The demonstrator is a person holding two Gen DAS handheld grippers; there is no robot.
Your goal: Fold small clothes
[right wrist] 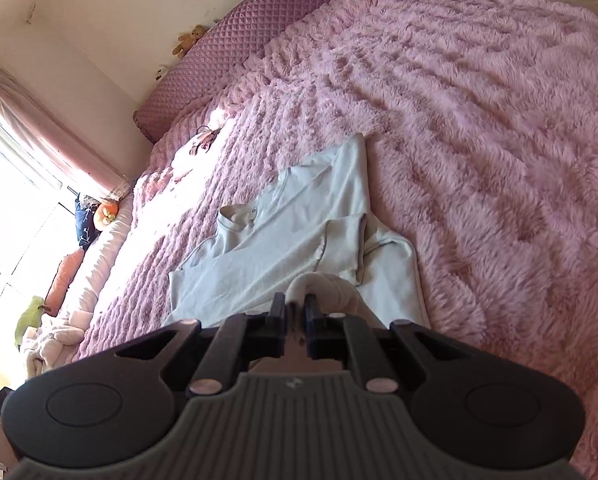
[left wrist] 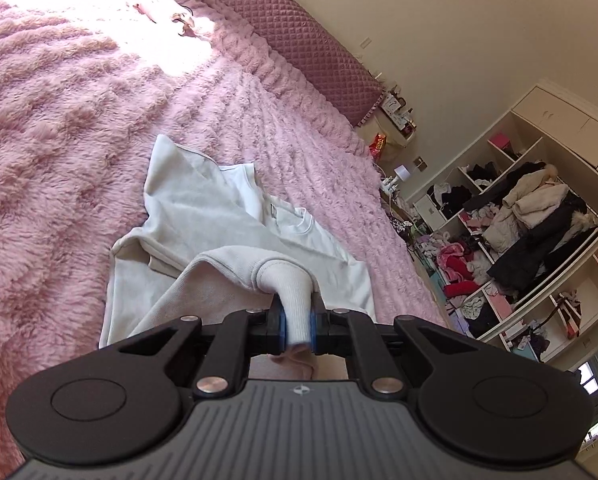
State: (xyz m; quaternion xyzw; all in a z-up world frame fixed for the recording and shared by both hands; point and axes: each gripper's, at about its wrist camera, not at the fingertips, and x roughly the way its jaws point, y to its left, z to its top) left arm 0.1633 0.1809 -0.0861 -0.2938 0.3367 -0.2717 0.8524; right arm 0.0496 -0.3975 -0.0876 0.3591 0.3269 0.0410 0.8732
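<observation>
Low in the left wrist frame, my left gripper point(left wrist: 297, 330) pinches a ribbed cuff of the white sweatshirt point(left wrist: 203, 204). My right gripper point(right wrist: 295, 326) has its jaws drawn narrow on a bunched hem fold at bottom centre. I judge the cloth soft, light and floppy, best held at cuffs and hems. Its body sprawls mid-frame on the pink blanket point(right wrist: 479, 120); the quilted headboard point(right wrist: 235, 40) runs along the top.
</observation>
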